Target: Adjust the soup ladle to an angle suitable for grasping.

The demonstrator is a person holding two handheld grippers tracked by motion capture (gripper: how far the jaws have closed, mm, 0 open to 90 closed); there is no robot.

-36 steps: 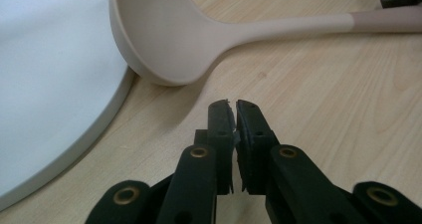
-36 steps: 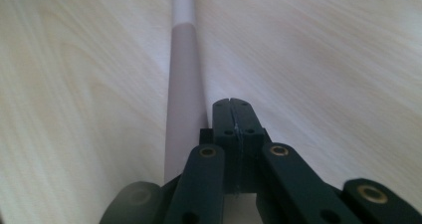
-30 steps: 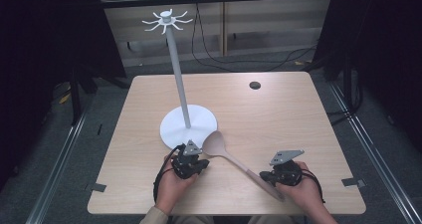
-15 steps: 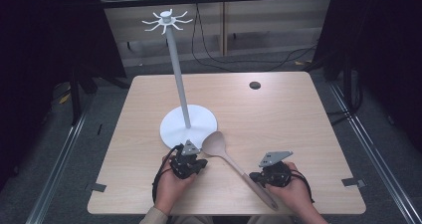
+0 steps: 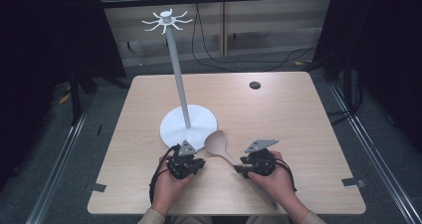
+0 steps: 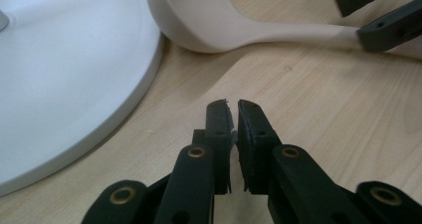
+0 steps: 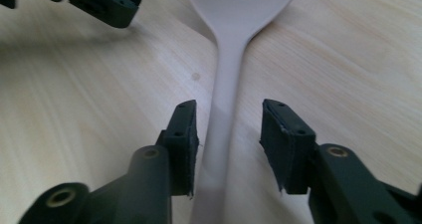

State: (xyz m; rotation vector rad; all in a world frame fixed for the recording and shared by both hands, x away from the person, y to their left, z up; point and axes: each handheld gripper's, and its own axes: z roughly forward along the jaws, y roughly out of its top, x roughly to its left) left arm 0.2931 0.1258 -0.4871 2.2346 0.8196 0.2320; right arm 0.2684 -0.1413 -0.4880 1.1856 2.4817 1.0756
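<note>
Wooden spoon (image 5: 222, 148): lies flat on the table (image 5: 298, 114) near its front edge, bowl toward the stand, handle running back under the person's right hand. Bowl sits just beside the stand's round white base (image 5: 189, 126); the left gripper view shows the two close together, touching or not cannot be told. Right gripper (image 7: 228, 134): its own view shows the jaws parted on either side of the handle, pads clear of it, having just been opening; grip released. Left gripper (image 6: 234, 115): jaws nearly together with a thin slit between, nothing held, resting on bare wood beside the base. The high view adds a tall white pole (image 5: 178, 79) topped with curved hooks (image 5: 166, 21), and a small dark disc (image 5: 255, 85) at the far side, well apart from the spoon.
</note>
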